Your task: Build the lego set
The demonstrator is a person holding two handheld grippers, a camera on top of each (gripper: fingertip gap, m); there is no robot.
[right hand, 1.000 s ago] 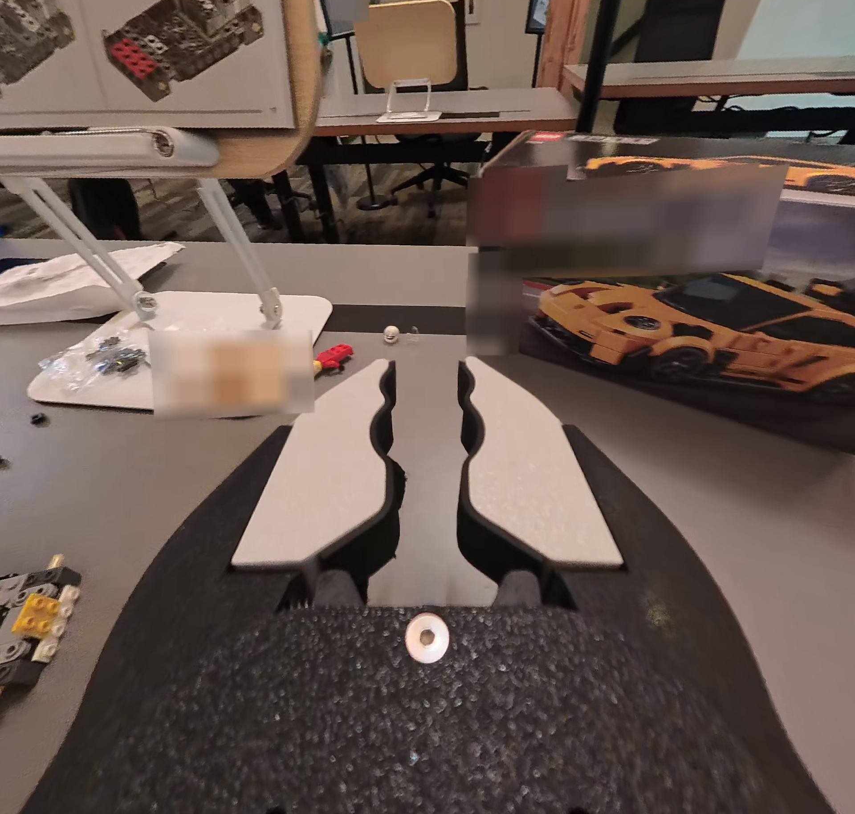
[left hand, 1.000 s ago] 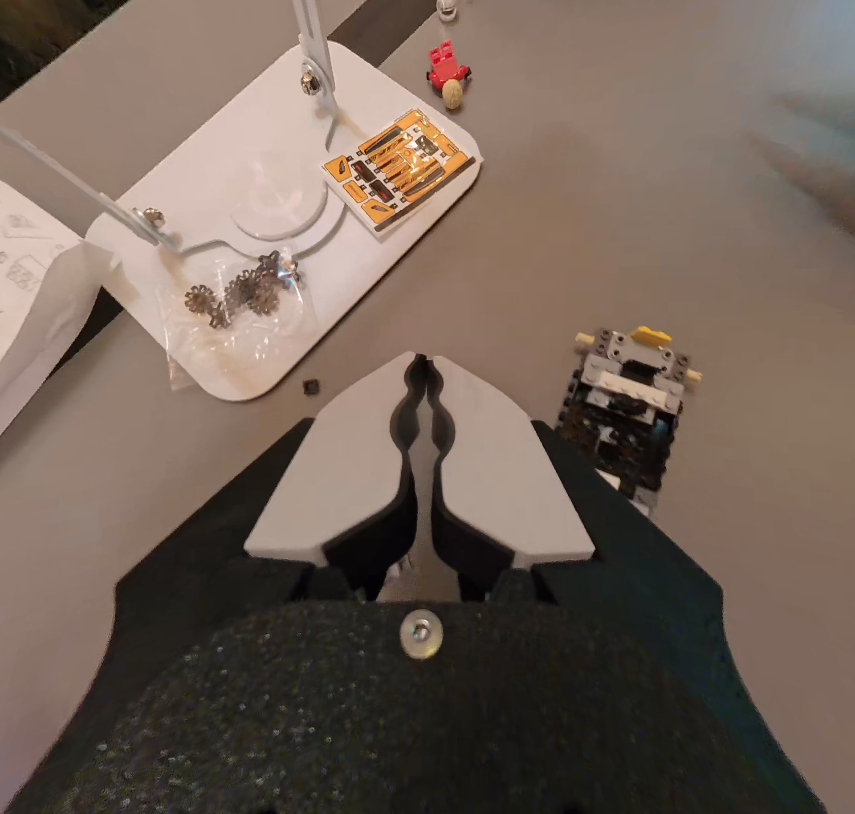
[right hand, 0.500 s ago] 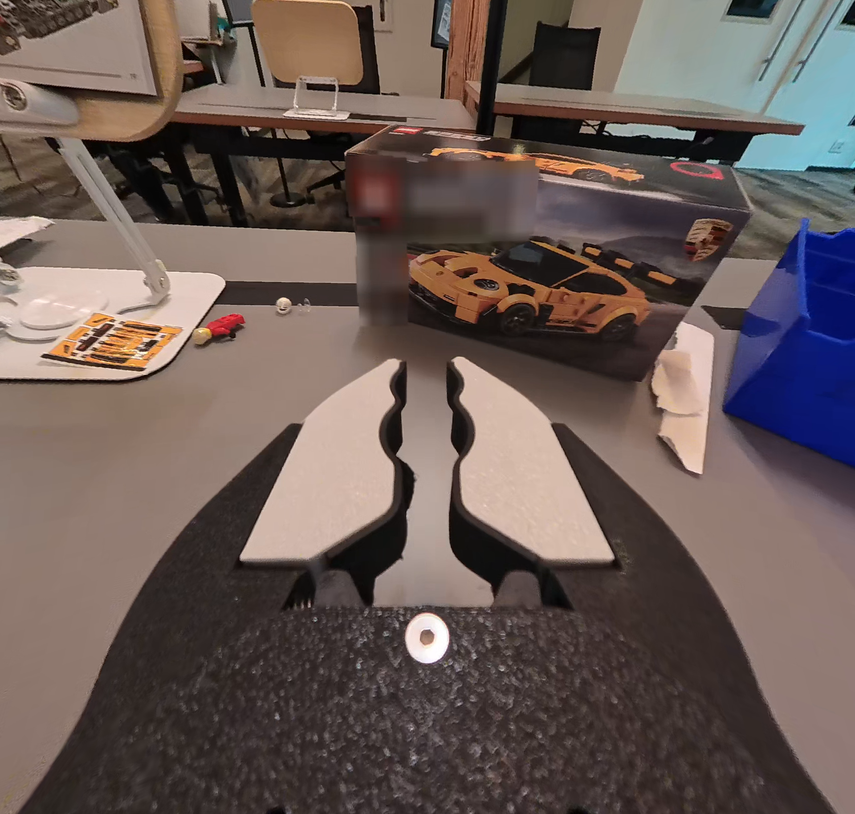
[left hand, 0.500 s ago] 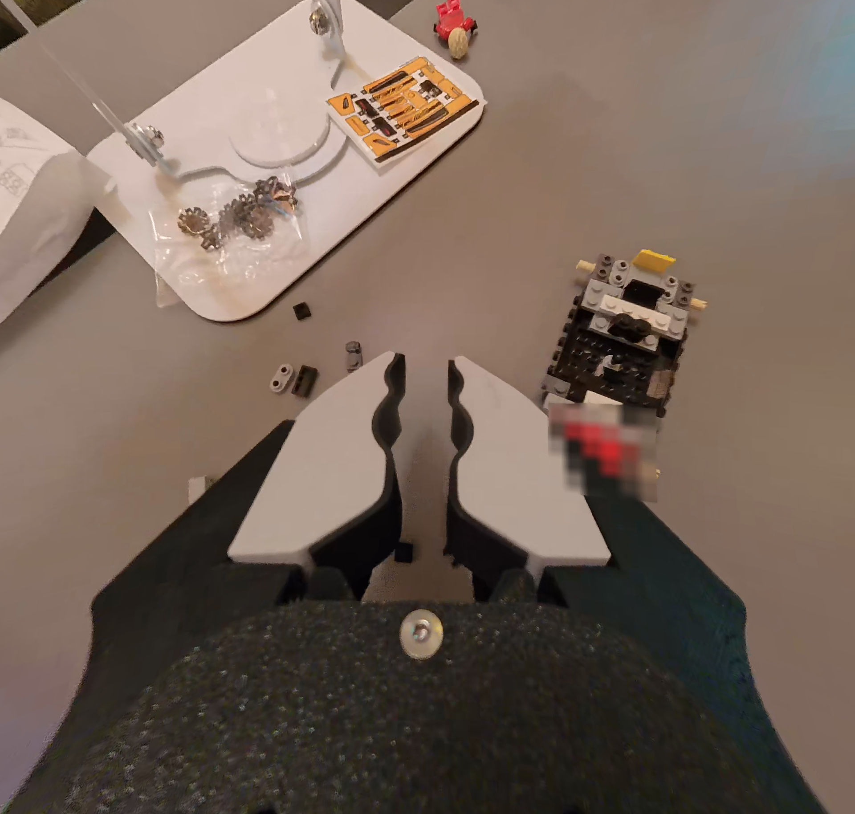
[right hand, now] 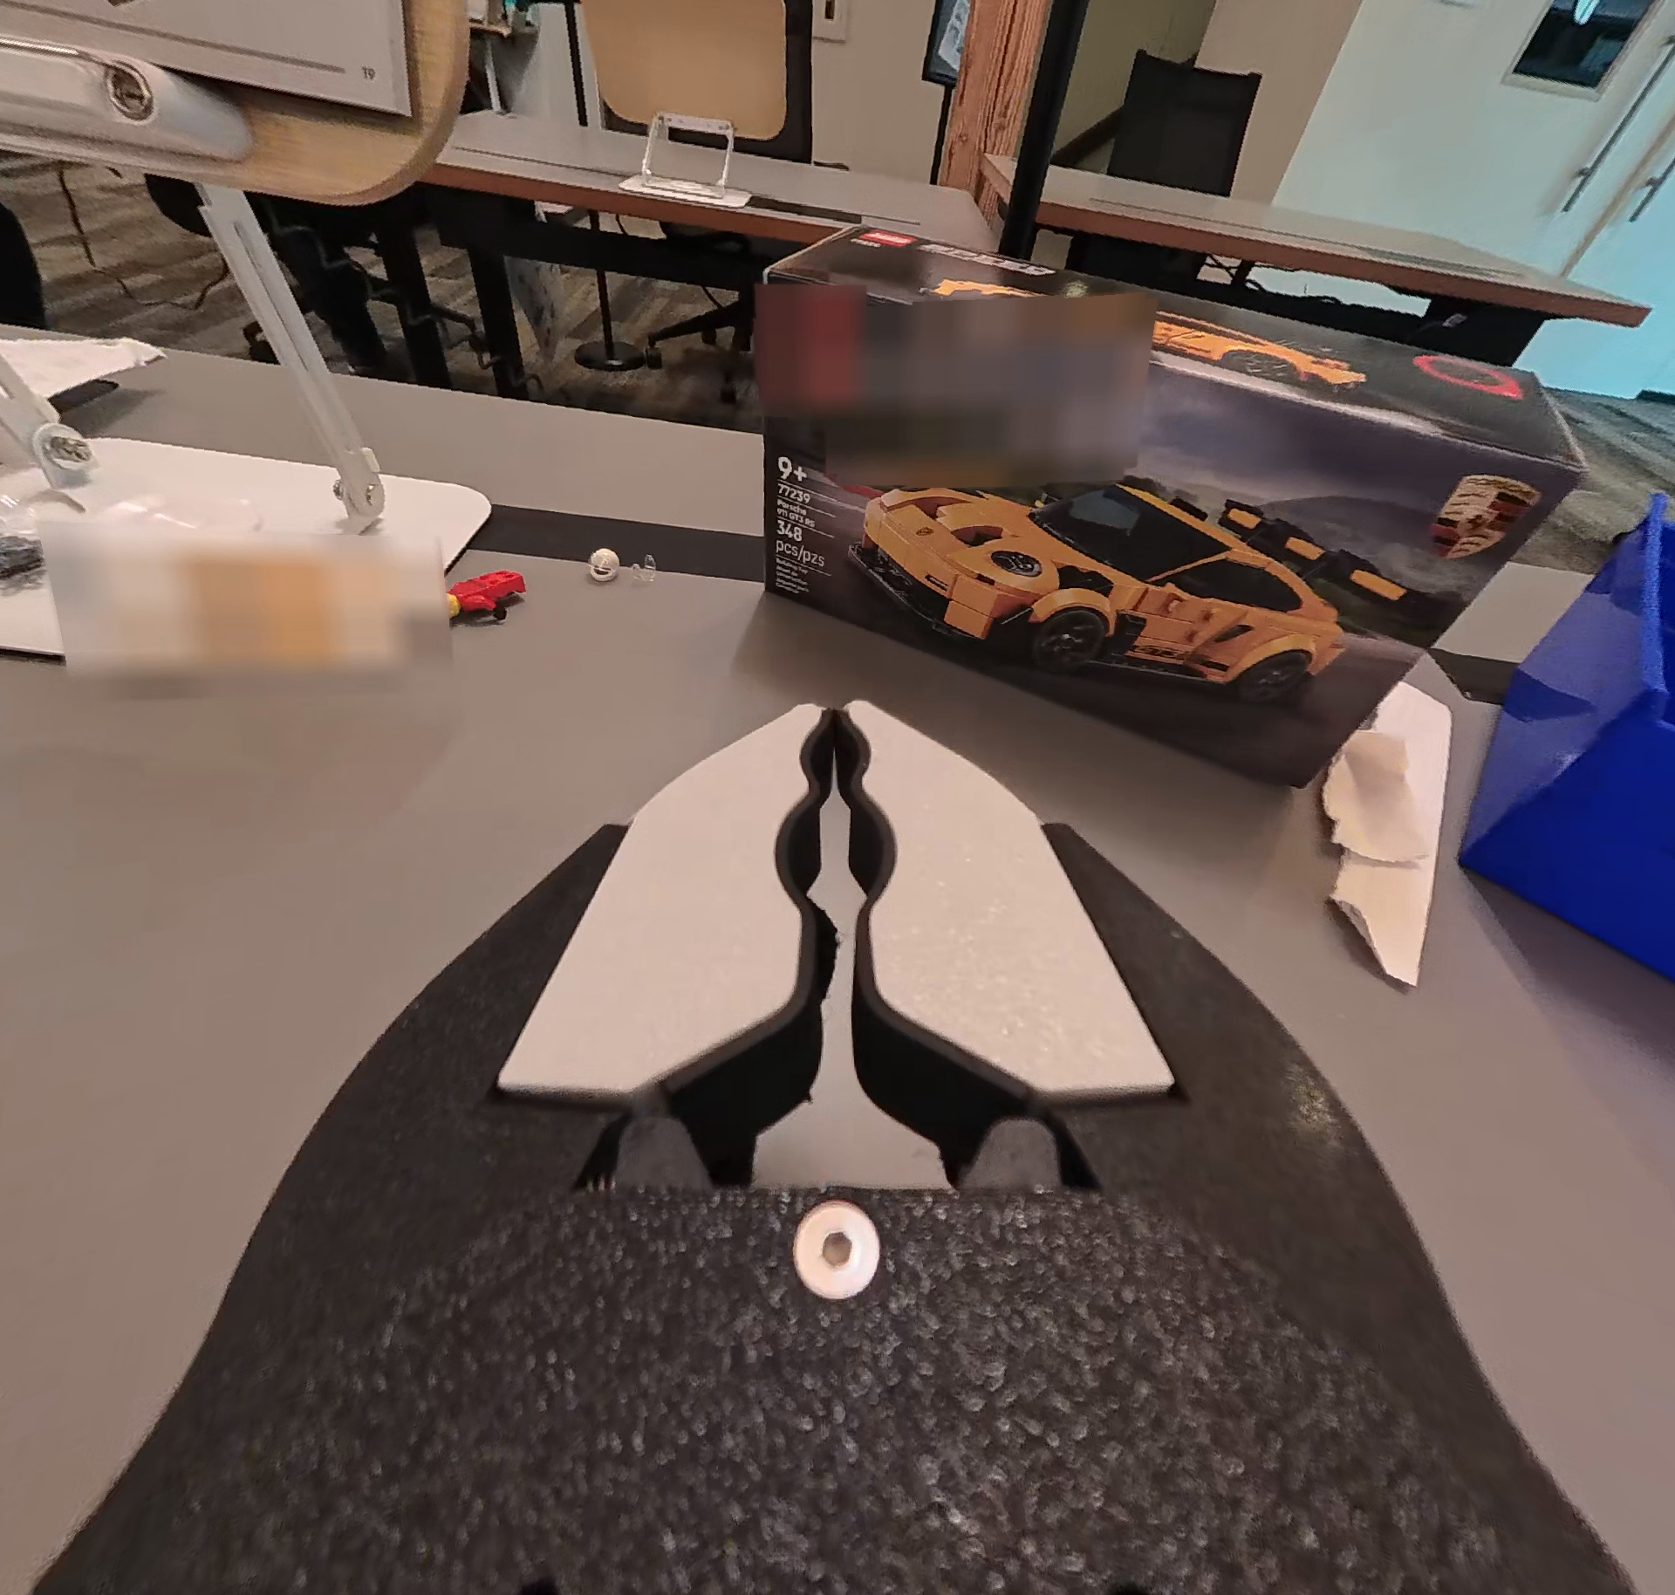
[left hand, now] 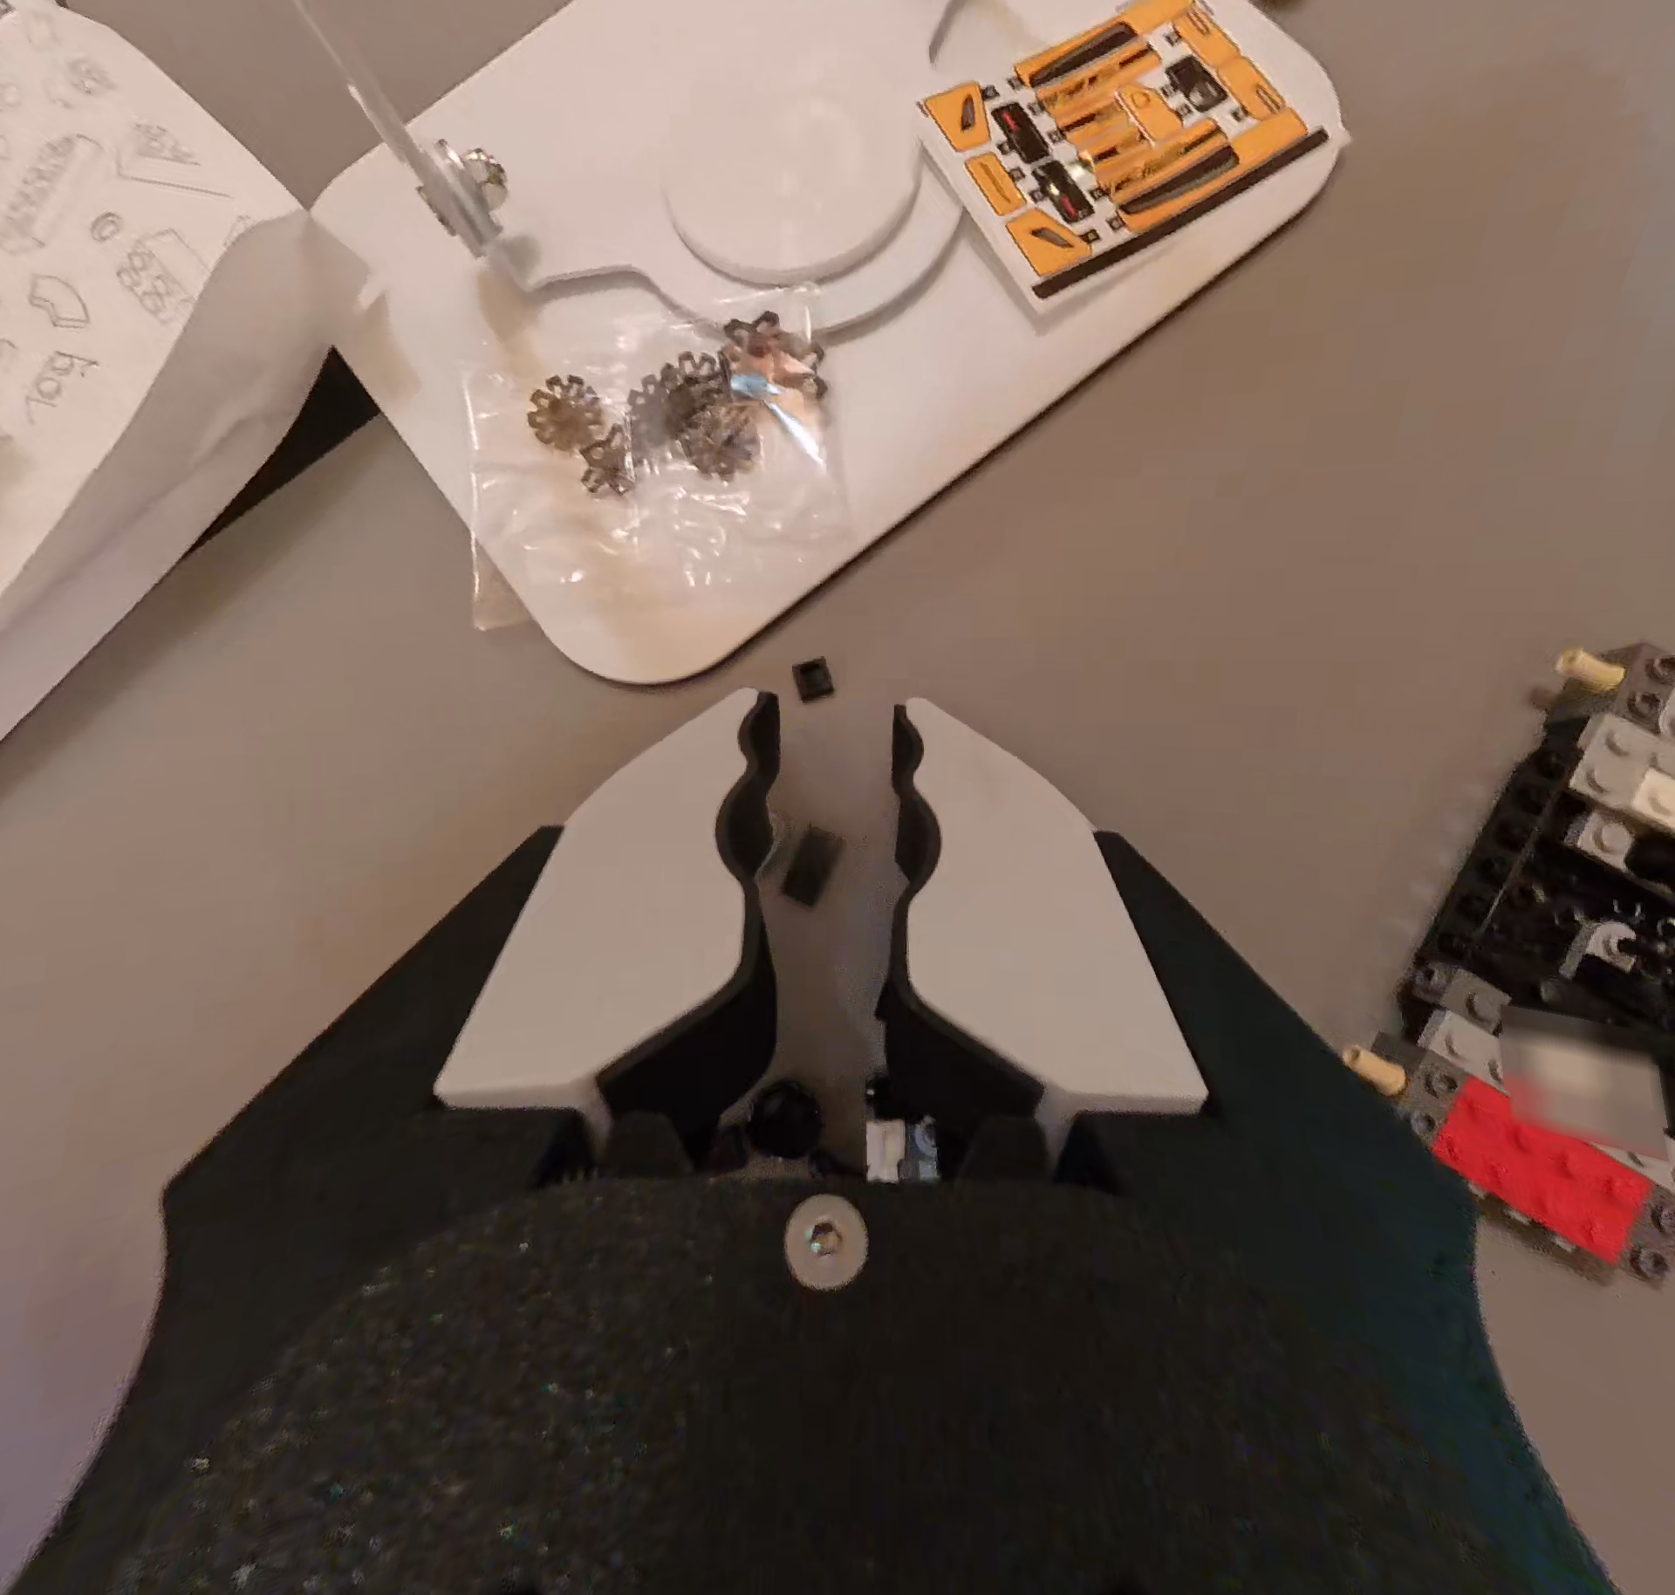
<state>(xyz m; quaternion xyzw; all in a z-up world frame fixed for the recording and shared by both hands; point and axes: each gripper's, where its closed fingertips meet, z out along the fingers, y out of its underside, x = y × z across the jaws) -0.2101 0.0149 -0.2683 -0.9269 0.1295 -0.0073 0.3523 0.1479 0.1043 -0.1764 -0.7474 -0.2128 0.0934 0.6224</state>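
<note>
My left gripper (left hand: 832, 707) is open and points down at the grey table. A small black piece (left hand: 808, 862) lies on the table between its fingers, and another small black piece (left hand: 811, 679) lies just past the fingertips. More small pieces show deep between the jaws near the hinge. The half-built black, grey and red lego model (left hand: 1541, 962) sits at the right edge of the left wrist view. My right gripper (right hand: 834, 717) is shut and empty, held above the table and facing the lego box (right hand: 1160, 500).
A white stand base (left hand: 816, 192) holds a sticker sheet (left hand: 1124, 146) and a clear bag of metallic wheel parts (left hand: 662, 427). A white paper bag (left hand: 118, 300) lies at the left. A red piece (right hand: 488, 592), torn paper (right hand: 1387, 835) and a blue bin (right hand: 1595, 736) sit near the box. The tips of one gripper are about 40 cm away from the tips of the other.
My left gripper has moved forward and lower over the loose black pieces and has opened wider. My right gripper has shut and has swung a little left toward the box.
</note>
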